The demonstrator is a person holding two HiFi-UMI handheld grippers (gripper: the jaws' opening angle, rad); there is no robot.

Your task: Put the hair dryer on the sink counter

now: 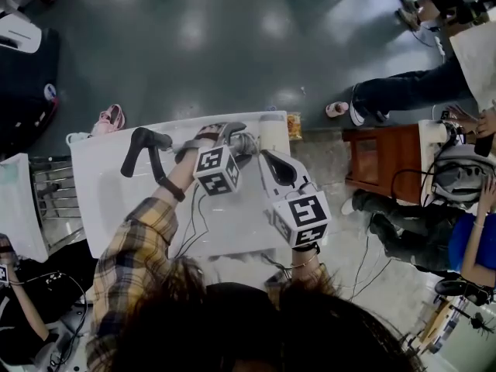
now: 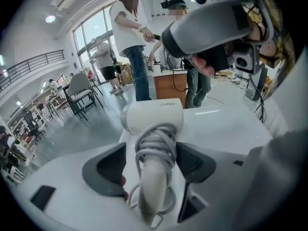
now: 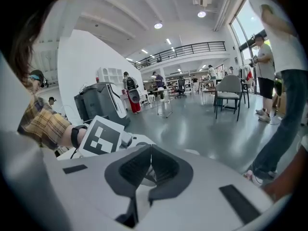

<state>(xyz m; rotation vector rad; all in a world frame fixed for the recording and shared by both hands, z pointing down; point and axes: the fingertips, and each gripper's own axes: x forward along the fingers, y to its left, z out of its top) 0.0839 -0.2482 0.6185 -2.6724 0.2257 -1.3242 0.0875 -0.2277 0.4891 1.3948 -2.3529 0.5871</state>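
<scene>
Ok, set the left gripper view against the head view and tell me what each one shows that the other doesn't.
Only the left gripper view: the grey cord wound round the handle of the hair dryer, and that handle lying between the parted jaws of the left gripper, whose pads do not press on it. Only the head view: the black faucet and the whole outline of the white sink counter. Both: the hair dryer lying on that counter with the left gripper at it.
</scene>
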